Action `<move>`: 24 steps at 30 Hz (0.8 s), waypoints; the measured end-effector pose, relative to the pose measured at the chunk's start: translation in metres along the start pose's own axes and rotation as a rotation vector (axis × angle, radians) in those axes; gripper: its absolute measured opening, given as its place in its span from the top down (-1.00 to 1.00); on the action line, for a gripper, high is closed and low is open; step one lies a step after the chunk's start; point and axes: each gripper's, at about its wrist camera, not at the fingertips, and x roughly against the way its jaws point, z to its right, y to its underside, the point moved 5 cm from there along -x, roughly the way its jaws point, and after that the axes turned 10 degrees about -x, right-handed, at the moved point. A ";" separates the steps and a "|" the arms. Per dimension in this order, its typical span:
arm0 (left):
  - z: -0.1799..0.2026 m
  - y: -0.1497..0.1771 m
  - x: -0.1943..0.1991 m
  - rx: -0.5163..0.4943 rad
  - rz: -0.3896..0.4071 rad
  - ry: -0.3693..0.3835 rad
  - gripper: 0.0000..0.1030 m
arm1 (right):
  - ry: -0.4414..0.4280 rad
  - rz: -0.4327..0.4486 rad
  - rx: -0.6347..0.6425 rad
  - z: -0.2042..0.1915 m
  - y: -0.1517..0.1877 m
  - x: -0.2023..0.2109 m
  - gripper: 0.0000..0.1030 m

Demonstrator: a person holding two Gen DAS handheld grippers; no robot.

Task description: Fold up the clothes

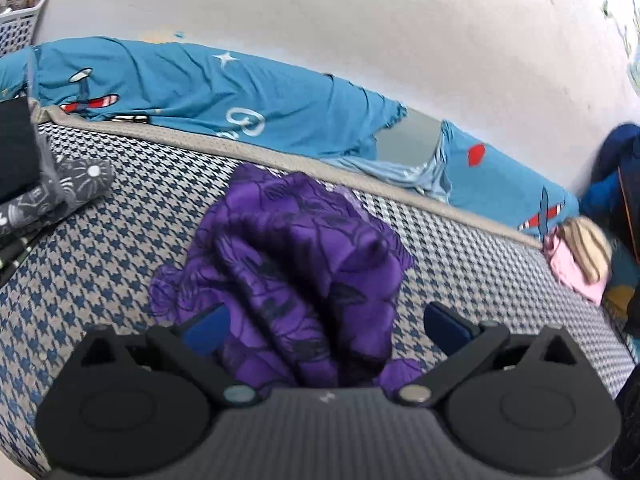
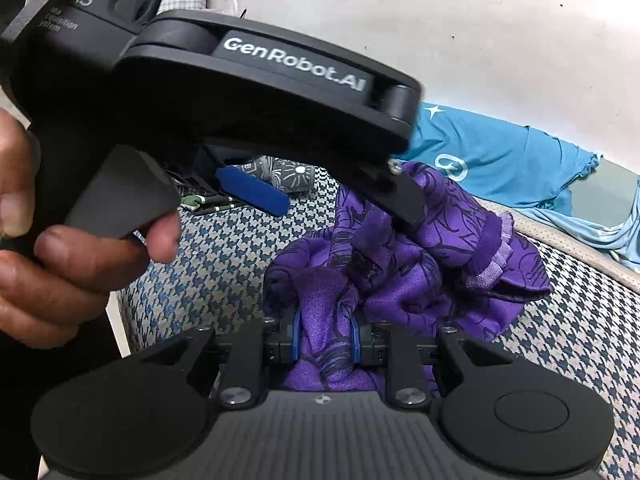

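Purple garment (image 2: 400,264) was still one crumpled heap on the houndstooth mattress (image 1: 120,248) — no fold made as far as I could see, so nearly all of the job was left. My right claw (image 2: 325,338) was pinched narrow on a bunch of it. Left claw (image 1: 326,326) stood wide open, gripping nothing — cloth lay between and beyond its pads (image 1: 448,324).

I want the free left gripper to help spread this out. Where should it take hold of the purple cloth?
Grip the banded hem of the purple cloth, coming from above and closing across it. It is the one flat, clear edge; the rest is bunched. The right hand-held gripper already pinches the near fold.
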 end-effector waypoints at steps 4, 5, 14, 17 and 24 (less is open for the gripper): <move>0.005 0.005 -0.015 -0.024 -0.046 -0.015 -1.00 | -0.009 0.000 -0.004 0.001 0.002 -0.001 0.54; 0.006 0.007 -0.020 -0.033 -0.058 -0.026 -1.00 | -0.011 -0.001 -0.006 0.001 0.002 -0.001 0.54; -0.004 0.018 -0.047 -0.062 -0.123 -0.148 -0.64 | -0.027 -0.025 -0.004 0.003 0.001 -0.003 0.38; -0.012 0.018 -0.044 -0.044 -0.104 -0.171 -0.48 | -0.035 -0.032 0.008 0.004 -0.002 -0.001 0.31; -0.034 0.015 -0.036 0.006 -0.076 -0.227 -0.43 | -0.041 0.010 -0.044 0.030 -0.013 0.014 0.16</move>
